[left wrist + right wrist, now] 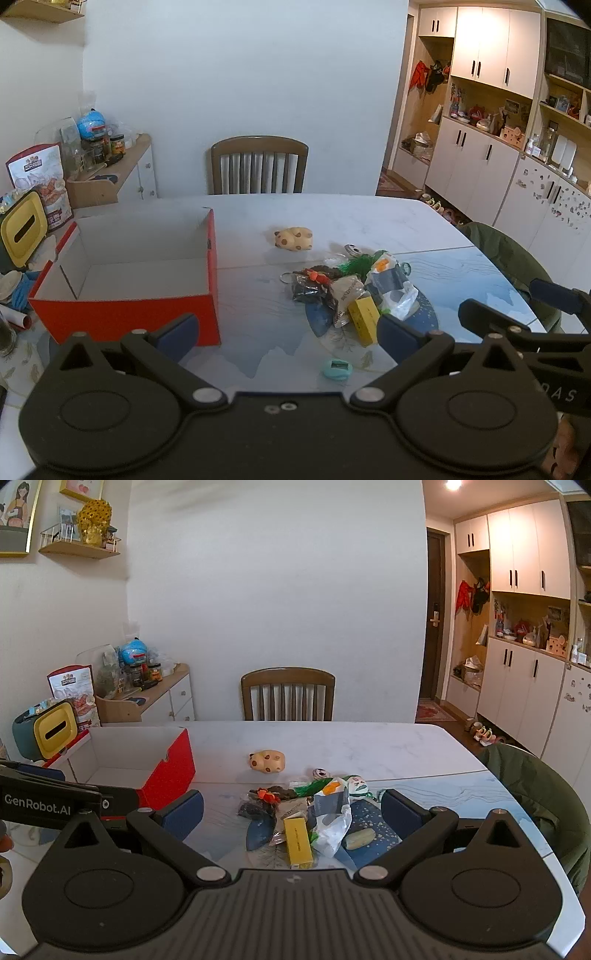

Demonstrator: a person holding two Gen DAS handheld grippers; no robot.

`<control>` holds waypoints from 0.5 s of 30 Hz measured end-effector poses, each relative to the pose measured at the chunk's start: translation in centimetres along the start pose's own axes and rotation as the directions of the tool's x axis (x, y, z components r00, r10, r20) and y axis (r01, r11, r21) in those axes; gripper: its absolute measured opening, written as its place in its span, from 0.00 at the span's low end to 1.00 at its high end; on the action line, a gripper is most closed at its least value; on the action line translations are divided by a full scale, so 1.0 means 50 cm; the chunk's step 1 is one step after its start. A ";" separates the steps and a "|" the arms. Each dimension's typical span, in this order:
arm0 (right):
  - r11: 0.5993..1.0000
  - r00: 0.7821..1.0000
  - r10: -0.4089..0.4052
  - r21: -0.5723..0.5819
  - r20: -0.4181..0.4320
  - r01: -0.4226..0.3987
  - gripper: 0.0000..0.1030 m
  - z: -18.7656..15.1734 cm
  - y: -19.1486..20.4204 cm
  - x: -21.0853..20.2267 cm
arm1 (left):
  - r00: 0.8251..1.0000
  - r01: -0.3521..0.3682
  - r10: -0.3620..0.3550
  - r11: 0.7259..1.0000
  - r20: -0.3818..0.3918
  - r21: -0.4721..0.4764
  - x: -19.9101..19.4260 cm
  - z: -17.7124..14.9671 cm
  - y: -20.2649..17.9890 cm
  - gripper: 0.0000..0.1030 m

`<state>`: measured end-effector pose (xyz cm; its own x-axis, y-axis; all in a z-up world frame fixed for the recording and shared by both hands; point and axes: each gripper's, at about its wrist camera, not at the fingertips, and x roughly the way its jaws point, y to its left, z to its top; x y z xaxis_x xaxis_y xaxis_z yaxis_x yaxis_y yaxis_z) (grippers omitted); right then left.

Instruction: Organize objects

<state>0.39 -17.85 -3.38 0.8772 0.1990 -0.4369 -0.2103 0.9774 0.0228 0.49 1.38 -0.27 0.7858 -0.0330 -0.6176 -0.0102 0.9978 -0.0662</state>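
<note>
An empty red box [125, 314] with a white inside stands on the table's left part; the right wrist view shows the same red box [166, 771]. A heap of small things lies right of it: a yellow packet [364, 320] [297, 842], crumpled plastic bags [391, 291] [332, 823], a green tuft [356, 264] and dark wrappers [308, 290]. A spotted tan toy [294, 238] [267, 761] lies apart, farther back. A teal oval item [337, 368] lies near. My left gripper [286, 338] is open, above the table. My right gripper [291, 814] is open above the heap.
A wooden chair [258, 166] stands at the table's far side. A chair draped in green cloth [535, 794] is at the right. A yellow-lidded tissue box [22, 229], snack bags and jars crowd the left. Cabinets line the right wall.
</note>
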 end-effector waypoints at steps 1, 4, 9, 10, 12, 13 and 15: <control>1.000 1.000 0.000 0.001 -0.001 0.000 1.00 0.000 0.001 0.000 | 1.000 0.000 0.000 1.000 -0.001 -0.001 0.001 0.000 0.000 0.99; 1.000 1.000 -0.001 0.001 -0.002 0.001 1.00 0.000 0.002 0.001 | 1.000 0.001 -0.001 1.000 0.001 -0.001 -0.001 0.000 0.000 0.99; 1.000 1.000 -0.002 0.001 -0.007 0.002 1.00 0.001 0.004 0.006 | 1.000 0.002 -0.002 1.000 0.002 -0.001 0.000 0.001 0.004 0.99; 1.000 1.000 -0.003 0.001 -0.007 0.003 1.00 0.001 0.005 0.007 | 1.000 0.003 -0.003 1.000 0.002 -0.002 0.001 0.003 0.006 0.99; 1.000 1.000 -0.003 0.001 -0.005 0.003 1.00 0.000 0.004 0.006 | 1.000 0.006 -0.006 1.000 0.003 -0.002 0.005 0.002 0.006 0.99; 1.000 1.000 -0.002 0.001 -0.006 0.002 1.00 0.001 0.005 0.005 | 1.000 0.008 -0.008 1.000 0.003 -0.003 0.006 0.002 0.008 0.99; 1.000 1.000 -0.002 0.001 -0.005 0.002 1.00 0.003 0.007 0.007 | 1.000 0.010 -0.010 1.000 0.004 -0.004 0.007 0.002 0.011 0.99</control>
<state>0.71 -17.44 -3.39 0.8753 0.1969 -0.4417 -0.2084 0.9778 0.0229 0.85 1.90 -0.44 0.7885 -0.0426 -0.6135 -0.0051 0.9971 -0.0757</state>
